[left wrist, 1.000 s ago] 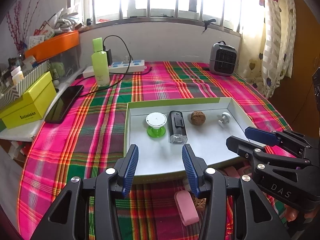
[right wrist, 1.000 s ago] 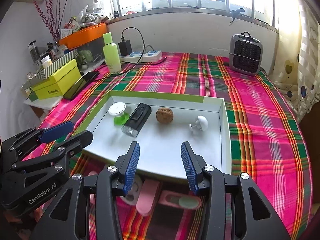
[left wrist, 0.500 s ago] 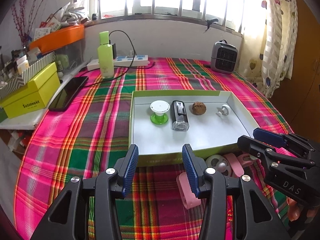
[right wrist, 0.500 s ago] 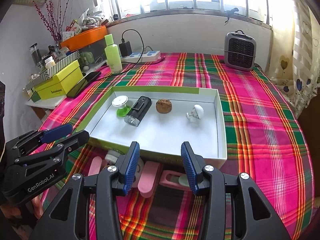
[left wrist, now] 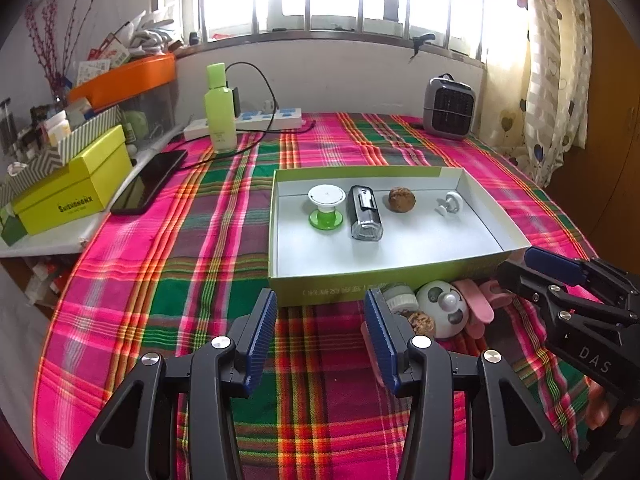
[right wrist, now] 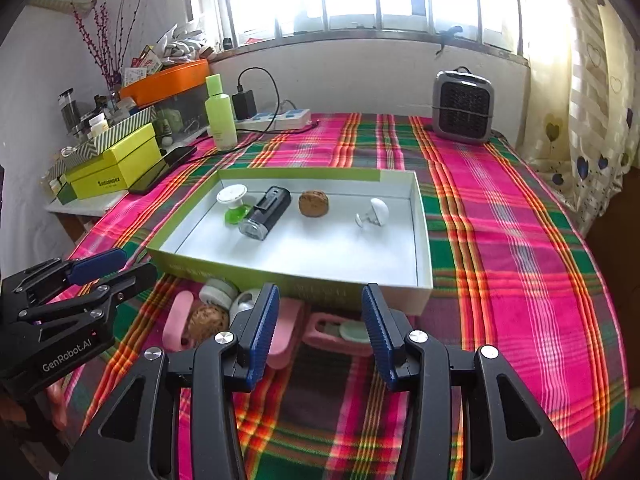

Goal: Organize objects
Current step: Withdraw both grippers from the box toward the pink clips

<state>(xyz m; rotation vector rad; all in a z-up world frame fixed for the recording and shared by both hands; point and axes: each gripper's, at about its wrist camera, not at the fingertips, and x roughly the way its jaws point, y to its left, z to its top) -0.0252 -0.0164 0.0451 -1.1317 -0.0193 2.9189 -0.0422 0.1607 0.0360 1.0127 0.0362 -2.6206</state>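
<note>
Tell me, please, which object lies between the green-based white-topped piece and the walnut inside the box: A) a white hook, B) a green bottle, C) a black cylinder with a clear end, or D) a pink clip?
C: in the box, the black cylinder with a clear end lies between the green-based piece and the walnut.
</note>
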